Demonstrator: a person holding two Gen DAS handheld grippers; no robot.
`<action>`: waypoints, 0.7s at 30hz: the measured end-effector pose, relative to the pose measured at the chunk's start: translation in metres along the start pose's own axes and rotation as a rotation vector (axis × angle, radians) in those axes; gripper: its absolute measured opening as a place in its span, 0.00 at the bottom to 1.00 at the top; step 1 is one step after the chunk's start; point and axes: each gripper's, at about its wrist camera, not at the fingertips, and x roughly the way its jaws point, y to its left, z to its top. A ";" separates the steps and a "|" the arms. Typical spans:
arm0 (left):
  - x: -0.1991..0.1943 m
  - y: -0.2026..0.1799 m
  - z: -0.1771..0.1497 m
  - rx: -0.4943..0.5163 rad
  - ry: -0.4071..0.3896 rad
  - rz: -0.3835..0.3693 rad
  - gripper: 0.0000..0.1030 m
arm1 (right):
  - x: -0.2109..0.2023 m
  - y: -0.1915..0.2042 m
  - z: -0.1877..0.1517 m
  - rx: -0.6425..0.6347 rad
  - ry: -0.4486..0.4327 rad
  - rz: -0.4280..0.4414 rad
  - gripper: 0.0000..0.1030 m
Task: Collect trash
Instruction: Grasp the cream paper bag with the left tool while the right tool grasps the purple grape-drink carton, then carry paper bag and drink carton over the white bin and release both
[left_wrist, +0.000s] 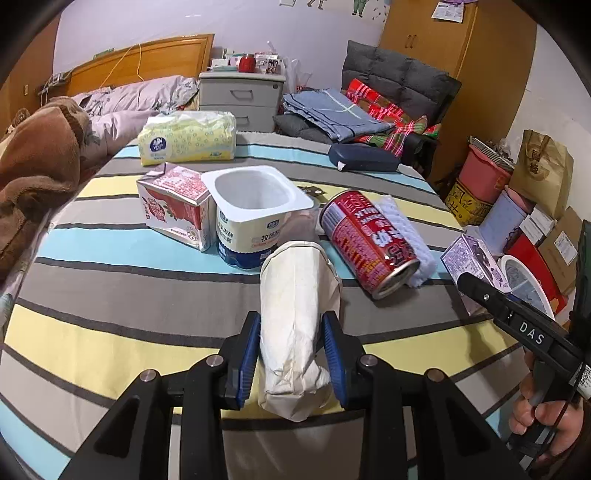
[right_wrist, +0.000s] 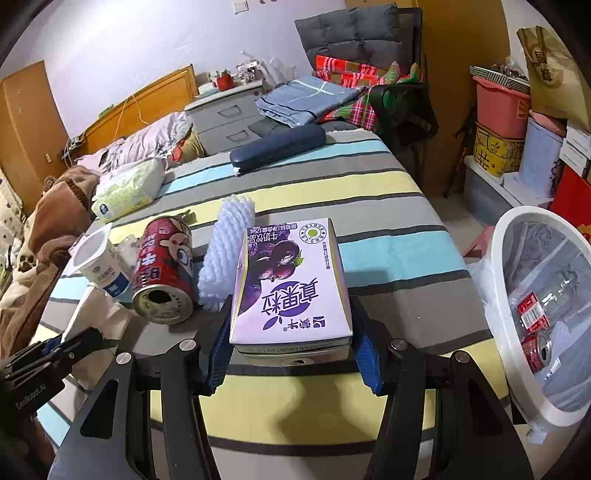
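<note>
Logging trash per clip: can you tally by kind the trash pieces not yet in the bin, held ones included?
Milk cartons: 2, purple and red
Cans: 1
Yogurt cups: 1
Paper bags: 1
Foam sleeves: 1
Total: 6

The paper bag looks matt, creased and off-white. The can is glossy printed metal with a bare silvery rim. The purple carton is smooth coated card with a slight sheen, and the red carton looks the same. The cup is smooth white plastic with a printed label. The foam sleeve is soft, ribbed and white. The bedspread is matt woven cloth in stripes. The bin is glossy white plastic. The gripper pads are ridged blue rubber on matt black plastic.
</note>
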 end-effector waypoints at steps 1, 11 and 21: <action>-0.003 -0.002 0.000 0.004 -0.005 0.002 0.33 | -0.002 0.000 0.000 0.000 -0.003 0.005 0.56; -0.034 -0.038 -0.004 0.068 -0.053 -0.014 0.33 | -0.027 -0.010 -0.004 0.001 -0.036 0.016 0.56; -0.056 -0.087 -0.005 0.148 -0.101 -0.054 0.33 | -0.059 -0.036 -0.002 0.009 -0.103 -0.007 0.56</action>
